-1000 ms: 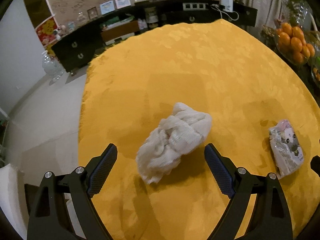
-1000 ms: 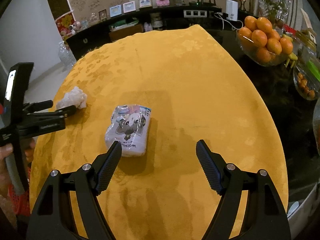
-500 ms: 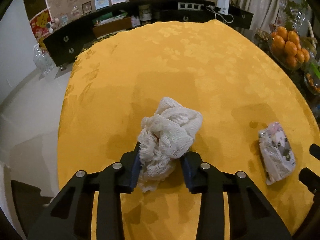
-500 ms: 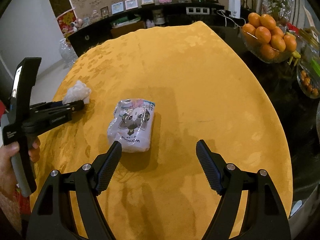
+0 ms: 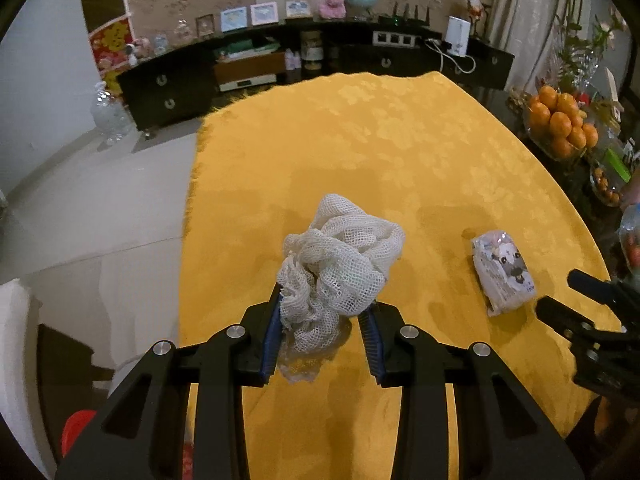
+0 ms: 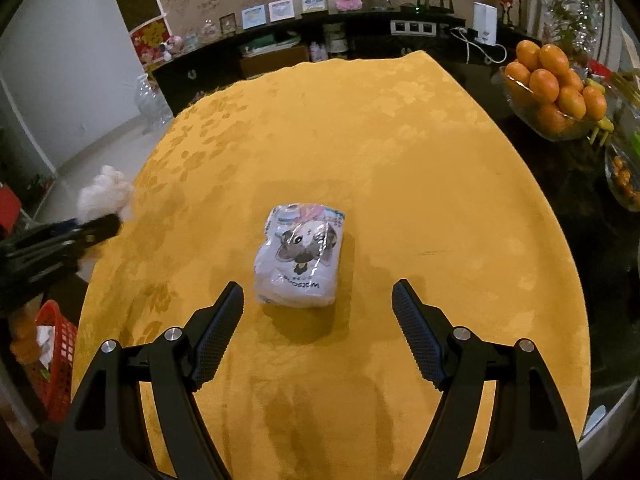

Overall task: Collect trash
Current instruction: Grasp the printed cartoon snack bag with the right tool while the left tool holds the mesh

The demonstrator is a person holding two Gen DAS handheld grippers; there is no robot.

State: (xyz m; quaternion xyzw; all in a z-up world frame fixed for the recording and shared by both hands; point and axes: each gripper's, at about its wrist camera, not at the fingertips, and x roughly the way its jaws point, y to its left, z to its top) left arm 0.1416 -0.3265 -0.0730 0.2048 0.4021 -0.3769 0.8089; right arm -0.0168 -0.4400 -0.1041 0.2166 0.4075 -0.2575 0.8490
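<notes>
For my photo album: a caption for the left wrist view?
Left gripper clamps a crumpled mesh rag above the yellow tablecloth.

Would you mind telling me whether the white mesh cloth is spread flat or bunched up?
Bunched up. The mesh cloth is a crumpled wad pinched between the left gripper's jaws, above the yellow tablecloth.

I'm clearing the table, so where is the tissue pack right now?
The tissue pack lies on the yellow tablecloth, just ahead of the open right gripper, not yet touched.

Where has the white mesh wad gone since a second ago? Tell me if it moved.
Yes. The mesh wad, clamped in the left tongs, moved left past the yellow tablecloth edge.
</notes>
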